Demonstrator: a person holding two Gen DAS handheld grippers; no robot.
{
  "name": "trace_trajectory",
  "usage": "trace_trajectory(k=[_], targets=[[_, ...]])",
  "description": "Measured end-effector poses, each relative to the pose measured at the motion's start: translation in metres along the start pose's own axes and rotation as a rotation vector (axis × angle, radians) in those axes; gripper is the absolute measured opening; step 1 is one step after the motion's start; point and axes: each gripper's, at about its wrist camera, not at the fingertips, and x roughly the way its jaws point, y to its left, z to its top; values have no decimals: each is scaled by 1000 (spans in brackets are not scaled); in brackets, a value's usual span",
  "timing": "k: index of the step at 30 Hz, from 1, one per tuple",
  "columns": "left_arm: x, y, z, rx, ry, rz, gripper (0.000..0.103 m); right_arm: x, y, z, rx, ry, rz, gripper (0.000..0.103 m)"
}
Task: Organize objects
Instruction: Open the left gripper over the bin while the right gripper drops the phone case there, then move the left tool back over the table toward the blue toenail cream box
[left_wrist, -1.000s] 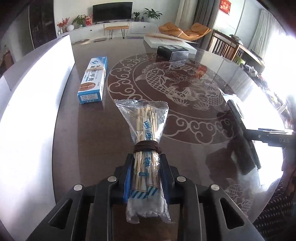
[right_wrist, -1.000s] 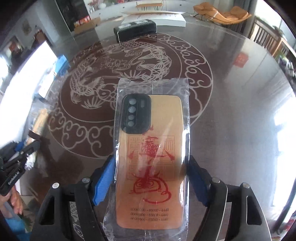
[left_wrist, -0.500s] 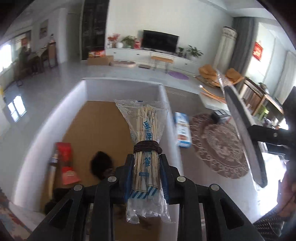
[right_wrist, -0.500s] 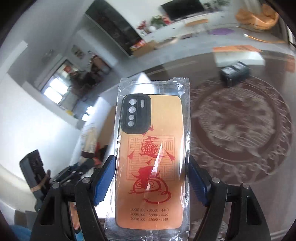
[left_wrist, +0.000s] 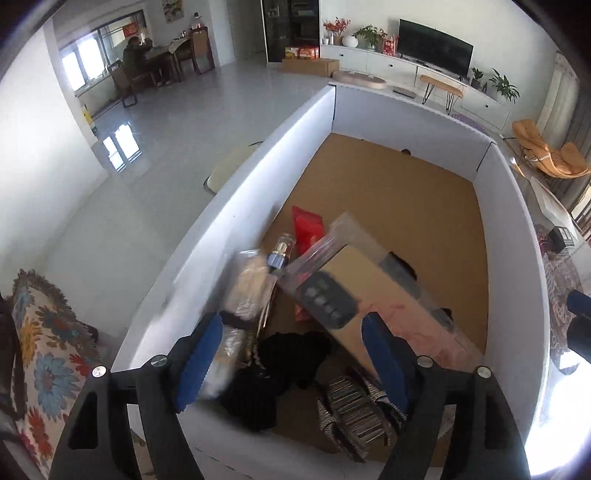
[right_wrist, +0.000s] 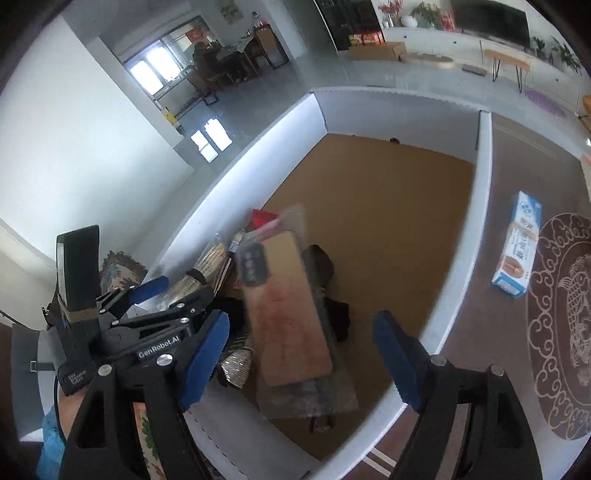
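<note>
I look down into a white-walled box (left_wrist: 258, 177) with a brown cardboard floor. My left gripper (left_wrist: 291, 358) hangs over its near end with its jaws opening. The bagged stick bundle (left_wrist: 247, 288) is free of the pads and blurred, dropping by the left wall. My right gripper (right_wrist: 301, 354) is also opening above the box (right_wrist: 236, 184). The bagged orange phone case (right_wrist: 288, 314) has left its pads and tilts down over the pile; it also shows as the phone case (left_wrist: 369, 295). The left gripper (right_wrist: 177, 291) sits at the right gripper's left, with the stick bundle (right_wrist: 210, 262) beyond it.
The box holds a red packet (left_wrist: 308, 229), a small bottle (left_wrist: 280, 251), black cloth (left_wrist: 291, 362) and a striped item (left_wrist: 354, 402). A blue-and-white carton (right_wrist: 517, 243) lies on the dark patterned table (right_wrist: 561, 332) right of the box. A flowered cushion (left_wrist: 44, 350) lies left.
Both grippers swung from the table to above the box. Each was shut on its load half a second ago; now both stand wide and the bundle and phone case are dropping in.
</note>
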Motion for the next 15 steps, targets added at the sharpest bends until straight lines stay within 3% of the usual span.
trace_trajectory(k=[7,9,11,15], targets=[[-43,-67,12,85,-143,-123,77,-60,-102,-49,139,-193,-228,93],[-55,-94,15,137,-171,-172,77,-67,-145,-62,181,-205,-333,93],[-68,-120,11,199,-189,-231,77,-76,-188,-98,229,-189,-453,93],[-89,-179,-10,315,-190,-344,77,-93,-253,-143,342,-166,-619,93]])
